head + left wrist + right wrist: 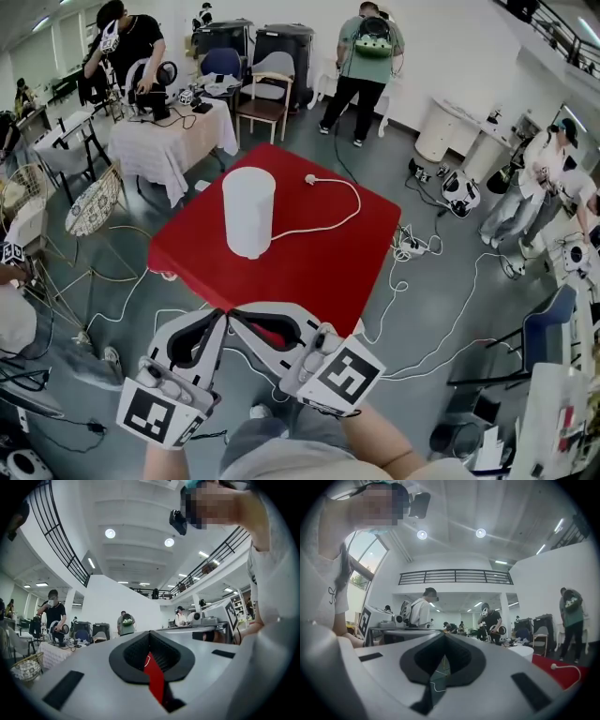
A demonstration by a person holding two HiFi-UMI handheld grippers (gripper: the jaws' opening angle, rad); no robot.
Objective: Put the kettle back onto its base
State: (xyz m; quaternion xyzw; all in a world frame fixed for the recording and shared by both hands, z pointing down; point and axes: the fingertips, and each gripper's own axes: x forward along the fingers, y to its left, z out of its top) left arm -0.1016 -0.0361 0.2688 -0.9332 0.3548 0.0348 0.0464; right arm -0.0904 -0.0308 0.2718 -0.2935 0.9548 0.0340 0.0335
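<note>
A tall white kettle (248, 211) stands upright on the red table (319, 272), toward its far left. A white cord (328, 217) runs from the kettle's foot to a plug (309, 178) lying on the table; I cannot make out a separate base under it. My left gripper (222, 317) and right gripper (235, 314) hang side by side at the table's near edge, tips almost touching, both shut and empty, well short of the kettle. In the left gripper view, the left gripper (151, 660) shows only a red sliver. The right gripper (438, 677) sees the kettle (521, 651) off to the right.
Cables and a power strip (412, 246) trail over the floor around the table. A cloth-covered table (169, 141) with gear and a chair (267, 98) stand behind. Several people (366, 66) stand around the room. A wire basket (94, 202) sits to the left.
</note>
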